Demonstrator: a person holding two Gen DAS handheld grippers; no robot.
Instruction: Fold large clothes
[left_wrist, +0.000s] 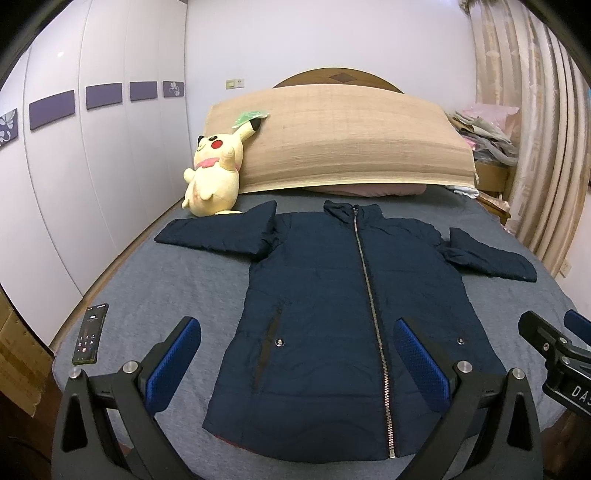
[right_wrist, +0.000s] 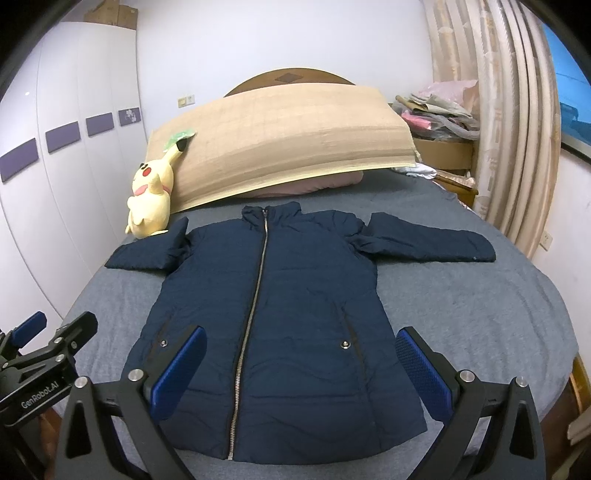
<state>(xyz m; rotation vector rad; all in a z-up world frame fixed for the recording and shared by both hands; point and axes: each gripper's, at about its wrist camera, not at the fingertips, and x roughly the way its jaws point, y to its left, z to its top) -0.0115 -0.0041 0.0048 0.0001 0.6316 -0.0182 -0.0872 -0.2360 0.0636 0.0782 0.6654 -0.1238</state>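
Presently, 1 navy-blue quilted zip-front jacket (left_wrist: 332, 295) lies flat and face up on the grey-sheeted bed (left_wrist: 155, 295), zipped, with its 2 sleeves spread outward and its collar toward the headboard. The left gripper (left_wrist: 297, 362) hovers above the hem end, its 2 blue-padded fingers (left_wrist: 173, 362) released, spread wide, grasping nothing; the jacket's lower left panel shows between them. The right gripper (right_wrist: 301, 369) hovers likewise, its 2 fingers (right_wrist: 424, 373) released and empty, framing the lower right panel and zip. Whether either touches the fabric cannot be told. Also noted: 1 yellow plush toy (left_wrist: 216, 173) by the left sleeve, 1 black smartphone (left_wrist: 90, 334) at the bed's left edge, and 1 tan woven mat (left_wrist: 340, 136) propped against the headboard.
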